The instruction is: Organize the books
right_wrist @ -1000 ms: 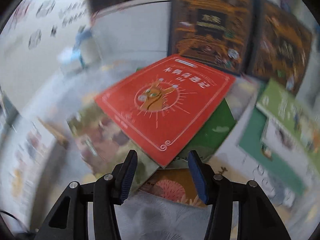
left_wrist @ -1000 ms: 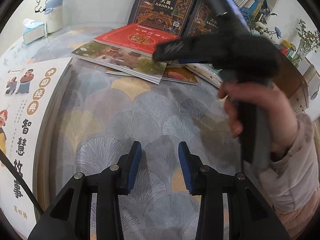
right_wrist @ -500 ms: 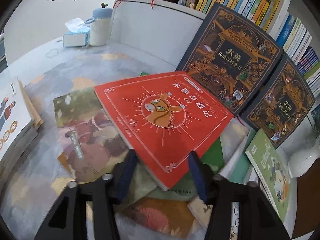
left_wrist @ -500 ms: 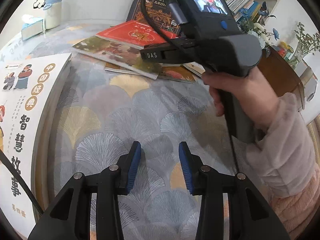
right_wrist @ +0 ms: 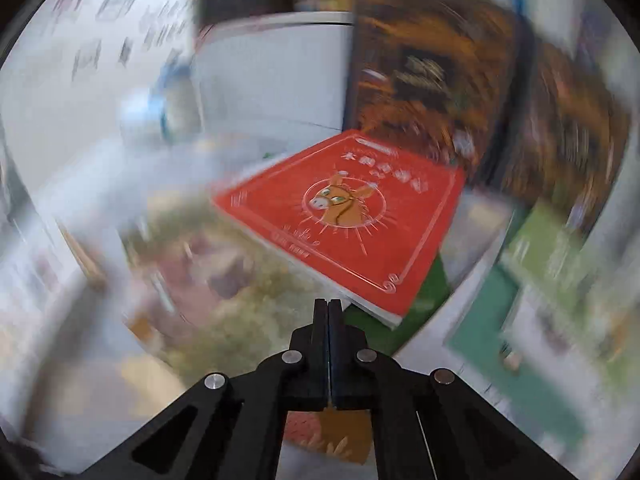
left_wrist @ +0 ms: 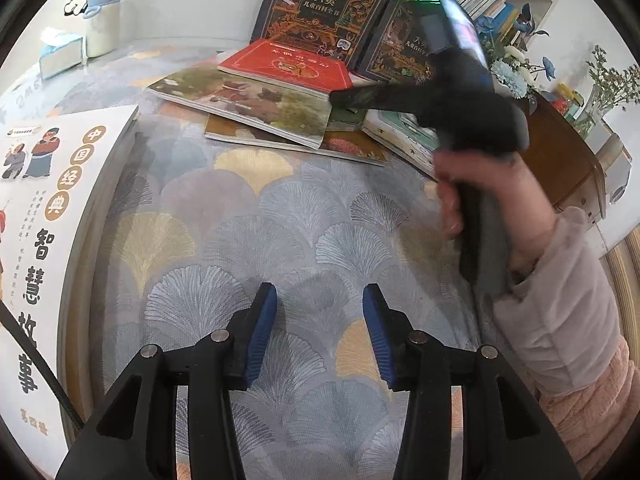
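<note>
While looking down along the left gripper [left_wrist: 318,320], finding its blue pads [left_wrist: 260,328] spread apart and just now opening wider, with nothing between them and only the fan-patterned rug [left_wrist: 280,220] below. Seeing, at 9 o'clock in that view, a white storybook [left_wrist: 48,200] topping a stack at the rug's edge. Catching, at 3 o'clock, a person's right hand [left_wrist: 480,196] in a pink fleecy sleeve [left_wrist: 560,280], gripping the handle of the right gripper [right_wrist: 328,304] and reaching toward a loose pile of books at 12 o'clock.

Looking along that right gripper, finding its jaws pressed tightly together after just closing, pinching nothing, with the near corner of the red book [right_wrist: 352,216] just beside the tips at 1 o'clock, and leaving contact impossible to tell. Showing the red book lying on top of the pile, overlapping a brown-and-green picture book [left_wrist: 248,100] toward 9 o'clock. Showing two dark encyclopedia volumes [left_wrist: 324,4] leaning upright behind the pile at 12 o'clock, against a white bookcase [left_wrist: 180,0]. Blurring heavily across most of the right wrist view.
</note>
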The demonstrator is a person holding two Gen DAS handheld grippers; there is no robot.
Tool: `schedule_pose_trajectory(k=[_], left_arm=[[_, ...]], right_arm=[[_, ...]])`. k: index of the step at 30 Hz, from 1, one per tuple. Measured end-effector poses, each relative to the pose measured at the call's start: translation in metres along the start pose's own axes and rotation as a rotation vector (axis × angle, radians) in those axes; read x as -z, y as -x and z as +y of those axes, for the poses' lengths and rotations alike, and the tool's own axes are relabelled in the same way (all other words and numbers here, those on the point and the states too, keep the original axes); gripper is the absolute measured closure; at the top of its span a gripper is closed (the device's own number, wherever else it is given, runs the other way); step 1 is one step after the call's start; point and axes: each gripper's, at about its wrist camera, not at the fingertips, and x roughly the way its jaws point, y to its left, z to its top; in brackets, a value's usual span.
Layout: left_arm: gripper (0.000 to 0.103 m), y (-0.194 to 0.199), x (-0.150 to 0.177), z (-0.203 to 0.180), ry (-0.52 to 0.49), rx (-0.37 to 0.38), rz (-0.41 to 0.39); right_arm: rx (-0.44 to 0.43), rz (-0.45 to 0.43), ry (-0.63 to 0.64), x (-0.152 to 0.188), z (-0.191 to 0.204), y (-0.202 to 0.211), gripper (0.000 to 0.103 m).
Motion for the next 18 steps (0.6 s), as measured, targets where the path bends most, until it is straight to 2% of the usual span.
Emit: schedule_pose_trajectory(k=[1,2,4,6,7,9,10,11,14,16,18], left_arm=[[0.060,0.000,0.000,-0.001,-0.001,0.001,0.000],[0.060,0.000,0.000,-0.001,-0.002,0.001,0.000],[0.059,-0.001,0.000,-0.002,-0.005,0.001,0.001],[0.058,-0.001,-0.001,-0.003,-0.008,0.002,0.002],[0.057,-0.001,-0.001,-0.004,-0.010,0.002,0.003],[0.056,-0.002,-0.001,-0.004,-0.013,0.004,0.004],[0.056,-0.002,-0.001,-0.004,-0.014,0.005,0.005],[0.056,-0.002,-0.001,-0.004,-0.014,0.006,0.005],[0.055,-0.001,0.000,-0.004,-0.010,0.011,0.005],[0.055,-0.001,0.000,-0.004,-0.008,0.014,0.006],[0.055,-0.001,0.001,-0.004,-0.009,0.015,0.008]], right_arm=[[-0.086,0.002,-0.131,-0.002,-0.022,0.004,0.102],[-0.135,0.006,-0.236,-0.003,-0.041,0.007,0.101],[-0.148,0.046,-0.370,-0.002,-0.065,0.010,0.095],[-0.117,0.090,-0.388,-0.005,-0.077,0.011,0.093],[-0.068,0.096,-0.325,-0.007,-0.074,0.013,0.091],[0.049,0.097,-0.135,-0.010,-0.055,0.017,0.072],[0.084,0.103,-0.021,-0.008,-0.041,0.016,0.050],[0.109,0.101,0.049,-0.005,-0.030,0.016,0.037],[0.202,0.080,0.258,0.005,0.003,0.013,0.036],[0.297,0.073,0.345,0.012,0.015,0.005,0.036],[0.320,0.056,0.393,0.013,0.019,0.000,0.036]])
